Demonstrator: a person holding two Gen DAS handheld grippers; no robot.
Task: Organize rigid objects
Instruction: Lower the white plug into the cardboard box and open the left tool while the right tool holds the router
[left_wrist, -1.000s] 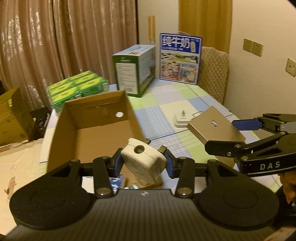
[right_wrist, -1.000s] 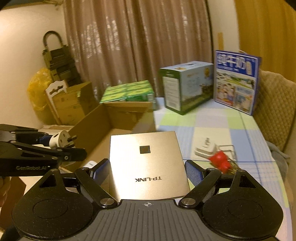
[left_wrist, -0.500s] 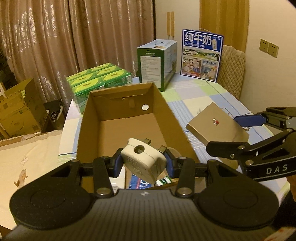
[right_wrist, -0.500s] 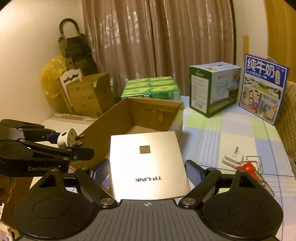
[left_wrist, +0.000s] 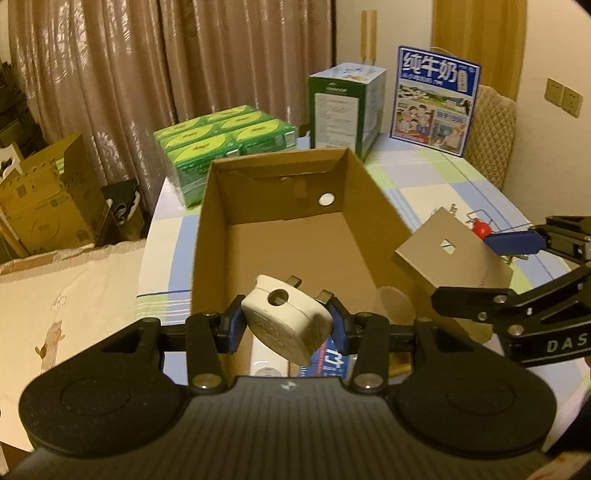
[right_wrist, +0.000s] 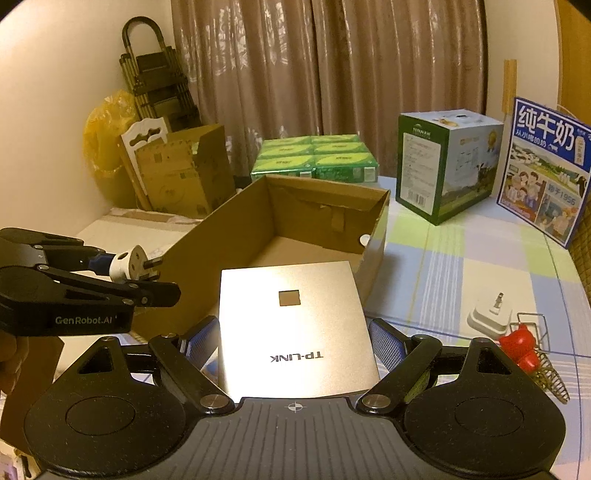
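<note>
the left gripper was clamped on a white plug adapter, its blue pads pressing both sides of the body, metal prongs pointing away from the camera, with the adapter held in the air over the near end of the open cardboard box. the right gripper held a flat silver tp-link box between widely spread jaws, the blue pads against its two side edges, the printed name upside down to the camera and a small square window in the lid. in the left wrist view that silver box sat tilted just beyond the cardboard box's right wall. the cardboard box stood on a table with a checked cloth, its far part bare, and some items i could not make out lay at its near end below the adapter. on the cloth to the right lay a small white charger and, just beside it, a red piece on a wire holder. at the far end stood a green pack of cartons, a green and white carton and a blue milk box.
</note>
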